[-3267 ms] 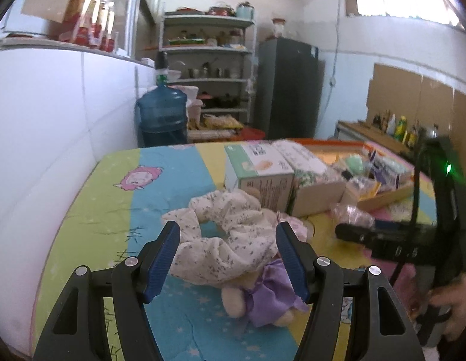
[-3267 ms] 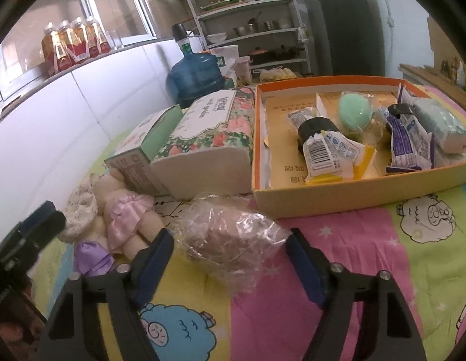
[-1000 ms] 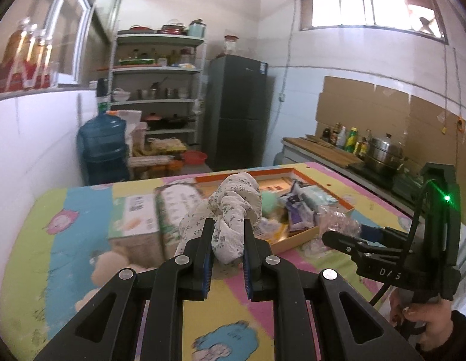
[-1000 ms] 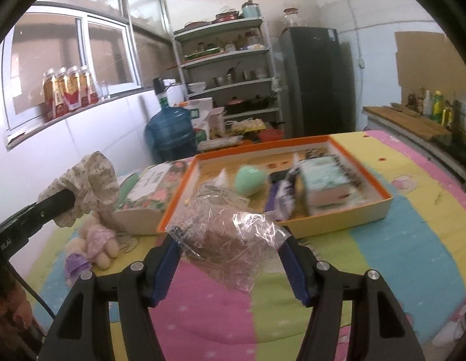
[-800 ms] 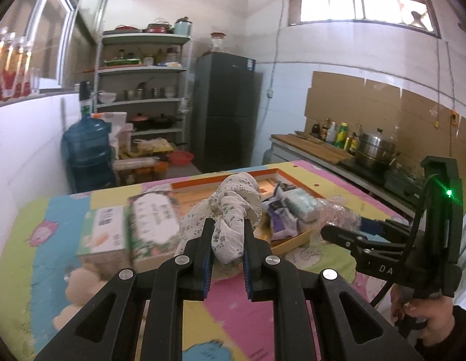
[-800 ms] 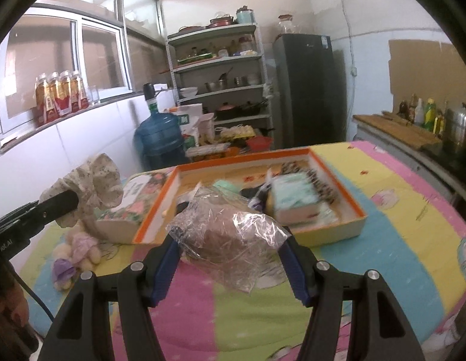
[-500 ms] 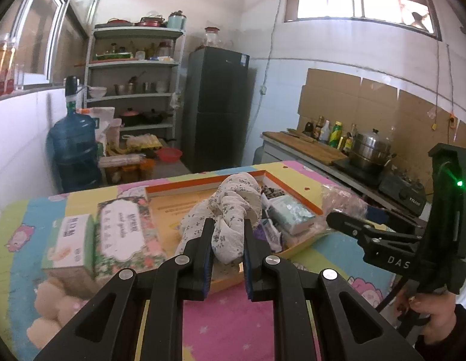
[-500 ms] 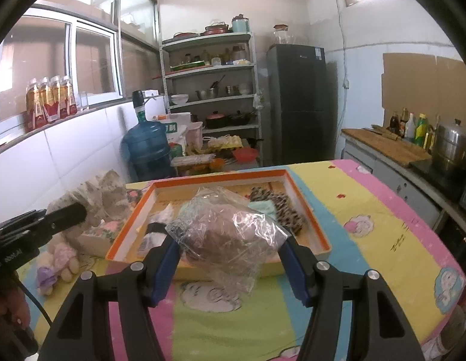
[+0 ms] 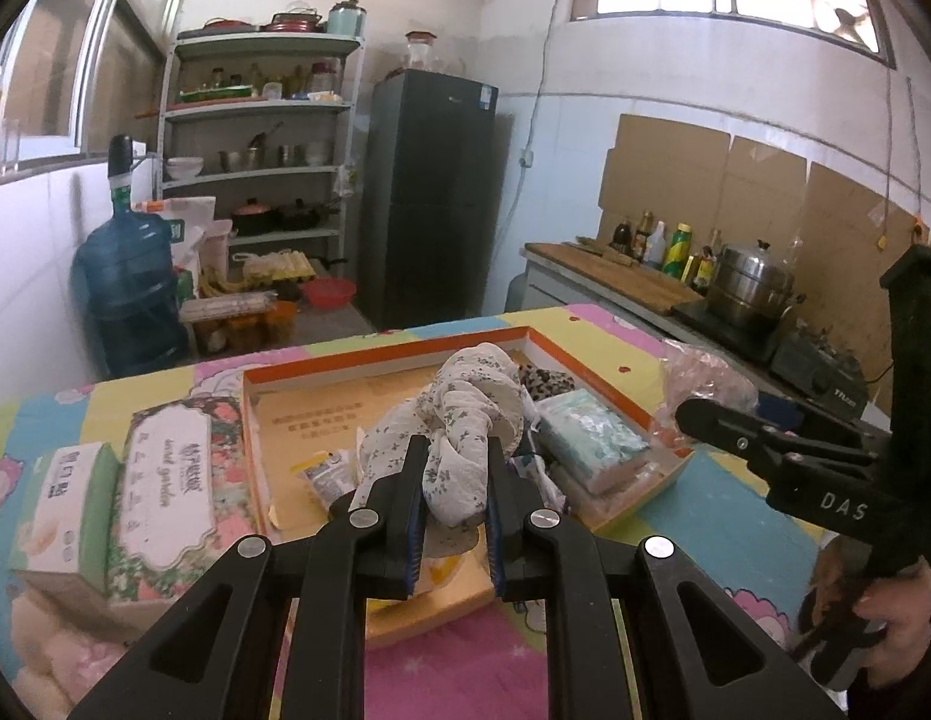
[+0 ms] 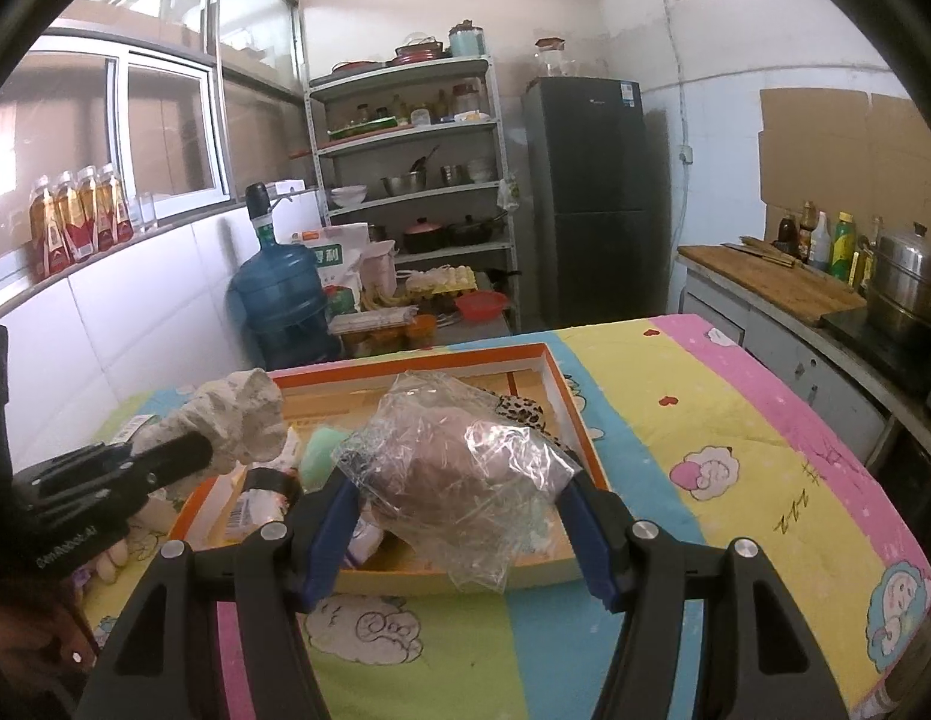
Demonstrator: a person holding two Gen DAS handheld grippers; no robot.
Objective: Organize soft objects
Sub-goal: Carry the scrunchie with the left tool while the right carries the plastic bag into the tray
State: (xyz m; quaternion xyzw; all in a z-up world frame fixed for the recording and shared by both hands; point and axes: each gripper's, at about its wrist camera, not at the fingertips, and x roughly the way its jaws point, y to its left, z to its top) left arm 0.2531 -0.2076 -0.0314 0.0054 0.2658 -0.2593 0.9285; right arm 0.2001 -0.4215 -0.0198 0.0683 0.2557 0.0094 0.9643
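Observation:
My left gripper (image 9: 453, 456) is shut on a white floral cloth (image 9: 471, 414) and holds it above the orange-rimmed tray (image 9: 381, 354). In the right wrist view the cloth (image 10: 237, 414) shows at the left over the tray (image 10: 576, 420). My right gripper (image 10: 459, 498) is shut on a soft brown object in a clear plastic bag (image 10: 459, 462), held above the tray's near side. In the left wrist view that bag (image 9: 699, 378) is at the right. The tray holds a green packet (image 9: 585, 432), a leopard-print item (image 10: 522, 408) and small packets.
Two tissue boxes (image 9: 159, 474) stand left of the tray on the coloured cartoon tablecloth (image 10: 735, 438). A doll (image 9: 39, 648) lies at the near left. Behind the table are a water bottle (image 10: 279, 306), shelves (image 10: 411, 192) and a fridge (image 10: 591, 198). A counter with a pot (image 10: 903, 288) is right.
Both grippers lifted their loads from the table and swung right and forward over the tray. The doll and tissue boxes have slid to the left of the views.

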